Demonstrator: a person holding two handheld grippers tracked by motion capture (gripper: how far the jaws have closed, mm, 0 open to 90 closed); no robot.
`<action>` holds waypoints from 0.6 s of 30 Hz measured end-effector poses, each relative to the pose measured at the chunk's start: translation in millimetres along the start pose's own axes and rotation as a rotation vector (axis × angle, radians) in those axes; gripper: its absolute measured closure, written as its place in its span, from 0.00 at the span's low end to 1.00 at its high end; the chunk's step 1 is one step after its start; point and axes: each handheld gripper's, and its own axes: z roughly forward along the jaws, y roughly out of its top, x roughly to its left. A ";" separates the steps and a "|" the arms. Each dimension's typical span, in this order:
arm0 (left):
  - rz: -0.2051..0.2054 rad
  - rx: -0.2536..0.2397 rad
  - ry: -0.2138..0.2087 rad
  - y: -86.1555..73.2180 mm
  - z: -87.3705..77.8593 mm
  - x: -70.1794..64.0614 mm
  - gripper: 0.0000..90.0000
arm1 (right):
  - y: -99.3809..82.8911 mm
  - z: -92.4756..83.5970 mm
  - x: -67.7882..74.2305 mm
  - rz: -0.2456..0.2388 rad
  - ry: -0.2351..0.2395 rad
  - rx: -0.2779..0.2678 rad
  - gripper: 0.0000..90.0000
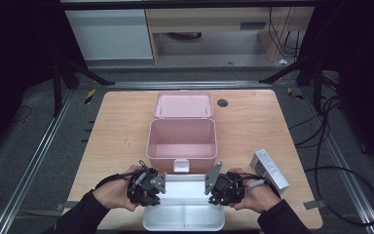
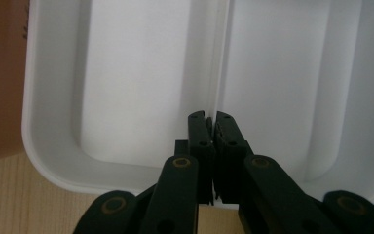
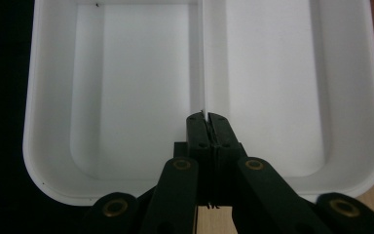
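The white tray (image 1: 185, 217), a shallow insert with two compartments, lies on the wooden table (image 1: 117, 126) at the person's edge, just in front of the open pink box (image 1: 182, 139); its near rim is cut off by the bottom of the high view, and its two ends are hidden there under the hands. From above the jaws cannot be made out beneath the grey plates. The gripper views supply that: the left gripper (image 2: 210, 122) has its jaws pinched tight on the thin dividing wall (image 2: 220, 58) at one end of the tray, and the right gripper (image 3: 207, 122) is clamped the same way on the divider (image 3: 203, 53) at the opposite end. Only the high view gives the setting: the box's lid (image 1: 183, 105) thrown back behind it, and a small grey carton (image 1: 270, 169) just right of the tray. Both forearms come in from below, hands turned inward, facing each other across the tray.
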 end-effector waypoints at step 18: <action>-0.030 0.094 0.039 -9.0 41.0 18.9 0.96 | -5.2 59.3 -23.1 0.039 -0.025 0.042 0.98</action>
